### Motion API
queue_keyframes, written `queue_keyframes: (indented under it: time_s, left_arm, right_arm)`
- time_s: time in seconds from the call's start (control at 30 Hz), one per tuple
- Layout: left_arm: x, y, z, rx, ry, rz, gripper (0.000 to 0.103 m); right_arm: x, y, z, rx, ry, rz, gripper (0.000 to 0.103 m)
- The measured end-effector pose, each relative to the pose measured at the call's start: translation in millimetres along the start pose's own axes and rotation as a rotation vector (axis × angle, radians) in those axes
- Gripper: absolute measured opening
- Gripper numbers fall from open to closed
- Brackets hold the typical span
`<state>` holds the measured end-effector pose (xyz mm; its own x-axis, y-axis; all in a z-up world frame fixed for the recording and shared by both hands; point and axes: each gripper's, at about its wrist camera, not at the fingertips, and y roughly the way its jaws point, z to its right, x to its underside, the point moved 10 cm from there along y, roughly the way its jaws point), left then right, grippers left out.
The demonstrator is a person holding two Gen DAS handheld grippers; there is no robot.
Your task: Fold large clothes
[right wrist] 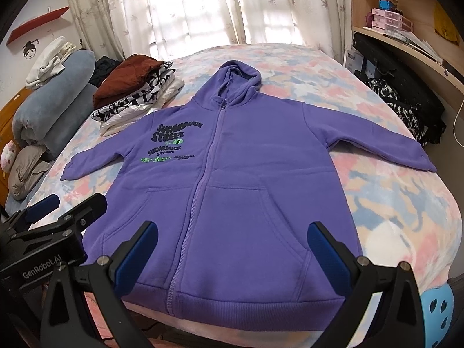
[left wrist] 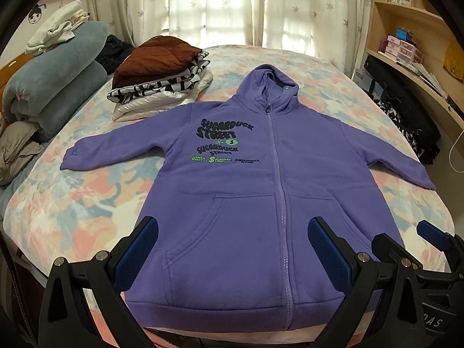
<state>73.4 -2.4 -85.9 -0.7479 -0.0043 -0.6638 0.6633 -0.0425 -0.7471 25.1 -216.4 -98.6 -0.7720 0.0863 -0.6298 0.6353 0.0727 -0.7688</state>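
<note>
Hoodie (left wrist: 246, 197) flat beyond both claws, seemingly untouched.

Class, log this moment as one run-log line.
hoodie: flat, zipped, unfolded | left gripper: open | right gripper: open | bed

The purple hoodie (right wrist: 232, 179) lies flat, zipped, sleeves spread, on the bed (right wrist: 391, 191), both hand-held grippers spread above its hem.
</note>
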Motion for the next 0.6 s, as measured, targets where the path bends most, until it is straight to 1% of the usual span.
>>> queue_keyframes:
  time_s: [0.27, 0.47, 0.6]
  left_arm:
    - [-4.0, 3.5, 6.2, 0.001, 0.004, -0.004, 0.102]
    - [-12.7, 7.1, 11.9, -0.004, 0.005, -0.002, 0.102]
    - [-24.3, 8.8, 18.0, -0.008, 0.01, 0.003, 0.102]
  right_arm:
    - [-0.7, 2.3, 2.0, 0.006, -0.005, 0.004, 0.103]
    - [-9.7, 7.9, 8.9, 0.002, -0.015, 0.012, 0.103]
    - [-20.3, 8.7, 13.4, 0.006, -0.031, 0.025, 0.103]
